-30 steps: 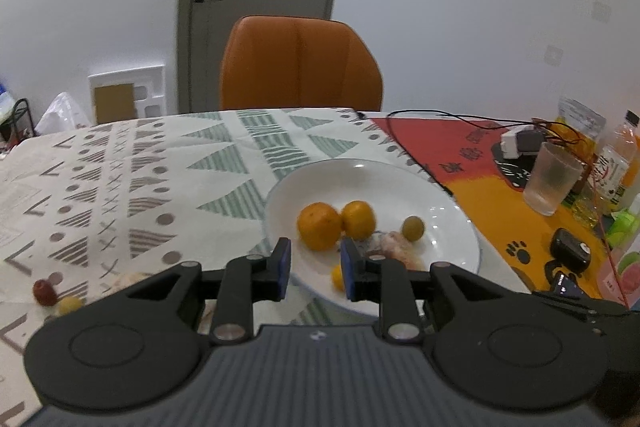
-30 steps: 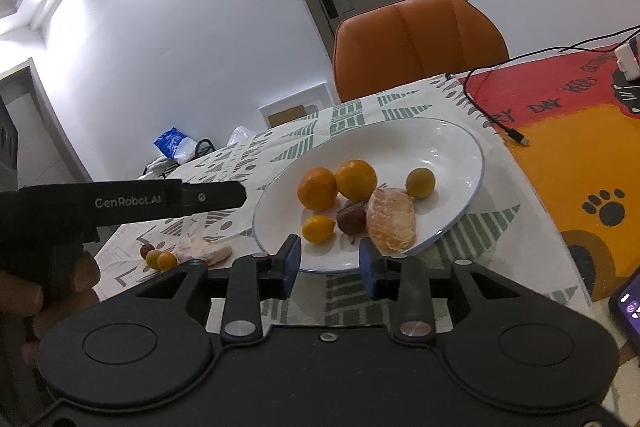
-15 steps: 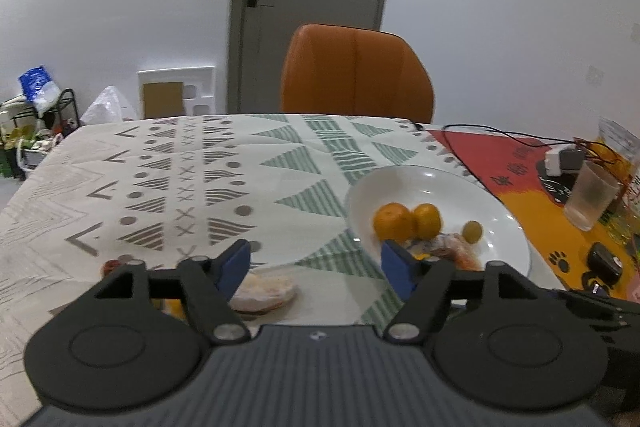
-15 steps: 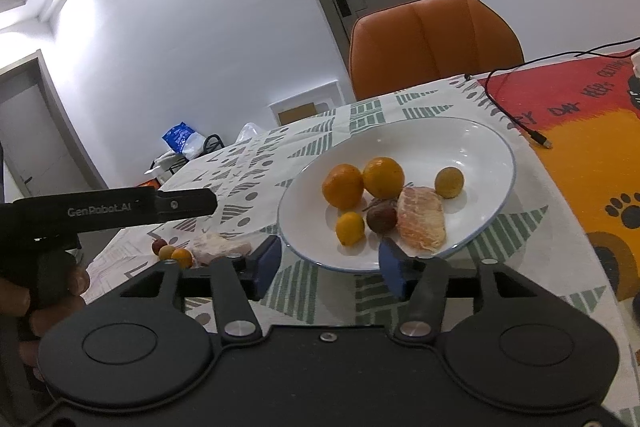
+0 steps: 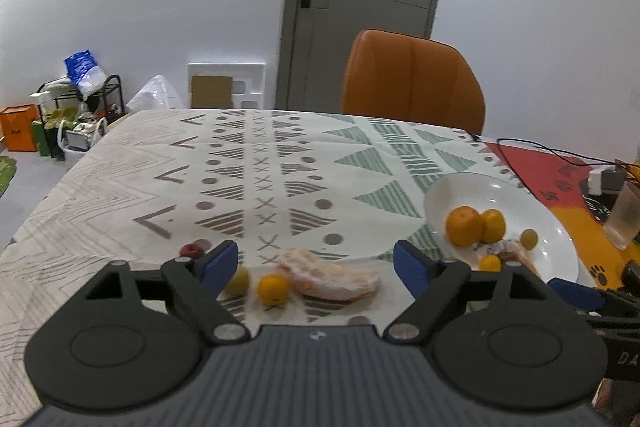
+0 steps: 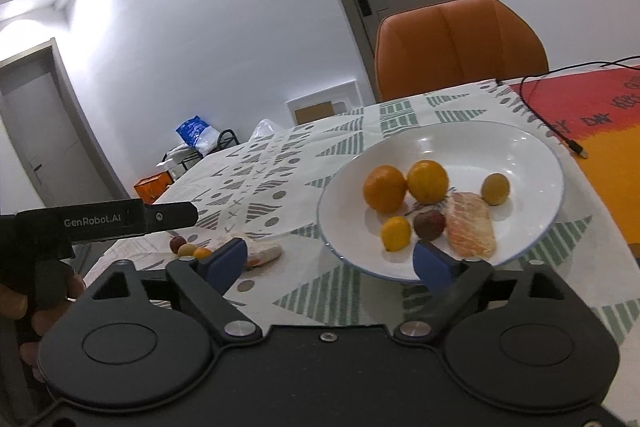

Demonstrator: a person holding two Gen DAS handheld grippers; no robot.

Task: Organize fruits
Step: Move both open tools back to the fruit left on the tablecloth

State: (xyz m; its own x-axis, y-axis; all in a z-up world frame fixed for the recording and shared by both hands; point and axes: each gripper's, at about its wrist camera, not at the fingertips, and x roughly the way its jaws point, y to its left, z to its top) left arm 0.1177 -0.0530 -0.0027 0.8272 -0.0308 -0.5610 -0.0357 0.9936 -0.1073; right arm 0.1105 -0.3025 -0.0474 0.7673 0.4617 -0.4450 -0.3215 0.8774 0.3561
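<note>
- The left gripper [image 5: 316,263] is hovering over the patterned tablecloth [image 5: 256,167] to the left of the white plate [image 5: 560,227], its blue-padded jaws widening with nothing pinched between them
- A peeled citrus piece [image 5: 328,273] is lying on the cloth left of the white plate, framed by the gap of those jaws but touched by neither pad
- A small orange kumquat [image 5: 273,289] is sitting just beside the peeled piece, on its side away from the white plate, and a yellow-green fruit [image 5: 237,279] is lying next to it, farther from the plate
- A small dark red fruit [image 5: 191,251] is resting farthest from the white plate in that loose group
- The right gripper [image 6: 328,261] is hanging at the near rim of the white plate, its jaws also spreading wider and gripping nothing
- On the white plate two oranges [image 6: 385,188] are touching each other, with a small yellow fruit [image 6: 396,233], a dark red round fruit [image 6: 429,225] and a peeled citrus half [image 6: 470,225] nearer the rim, and an olive-yellow fruit [image 6: 495,189] sitting apart
- An orange chair [image 6: 460,43] is standing at the table's edge beyond the white plate
- A black cable [image 6: 560,135] is trailing across the red and orange mat [image 6: 600,155] to the right of the white plate
</note>
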